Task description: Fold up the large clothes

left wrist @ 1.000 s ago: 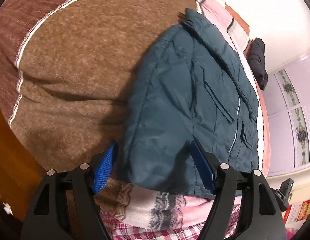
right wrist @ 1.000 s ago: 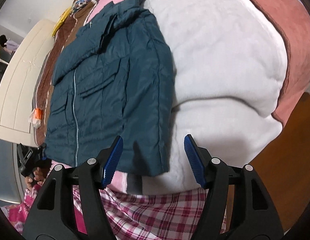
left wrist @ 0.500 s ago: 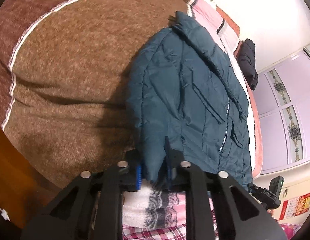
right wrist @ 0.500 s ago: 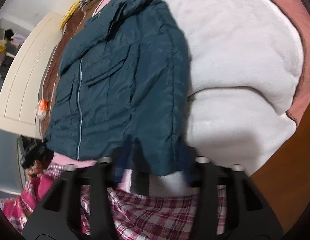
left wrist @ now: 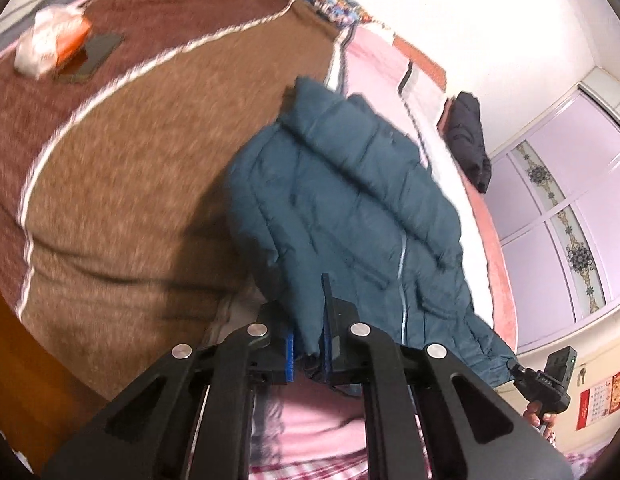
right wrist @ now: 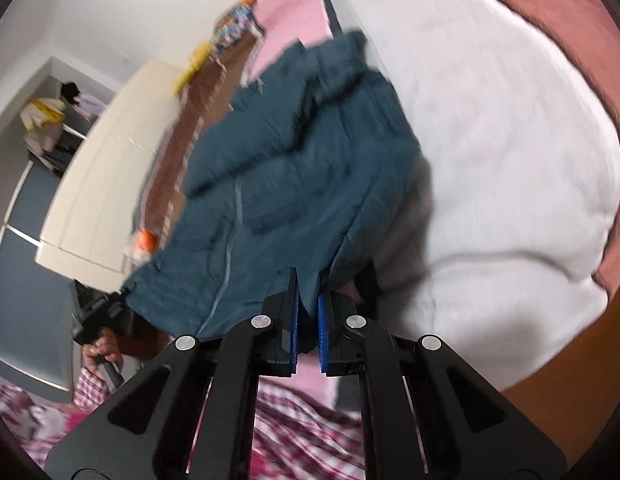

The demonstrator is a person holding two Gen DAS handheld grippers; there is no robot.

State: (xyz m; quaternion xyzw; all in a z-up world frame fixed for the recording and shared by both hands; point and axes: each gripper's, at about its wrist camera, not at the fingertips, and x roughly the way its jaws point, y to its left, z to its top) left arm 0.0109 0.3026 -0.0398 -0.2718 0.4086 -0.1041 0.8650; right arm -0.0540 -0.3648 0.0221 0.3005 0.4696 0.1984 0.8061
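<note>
A teal padded jacket (left wrist: 350, 200) lies on the bed, zipper side up, collar at the far end. My left gripper (left wrist: 308, 340) is shut on its near hem at the left corner. My right gripper (right wrist: 308, 320) is shut on the near hem at the right corner of the jacket (right wrist: 294, 168). Both corners are lifted off the bed, and the jacket's near part hangs from the grippers. The other gripper shows at the jacket's far corner in each view, right (left wrist: 550, 380) and left (right wrist: 98, 316).
The bed has a brown blanket (left wrist: 130, 168) on the left and a white blanket (right wrist: 510, 140) on the right. An orange-white packet (left wrist: 50, 40) and a dark phone (left wrist: 90, 56) lie on the brown blanket. A black garment (left wrist: 468, 140) lies at the far edge.
Both grippers closed from open onto the jacket's near hem corners, then lifted them up off the bed. The jacket's near part has risen and bunched.
</note>
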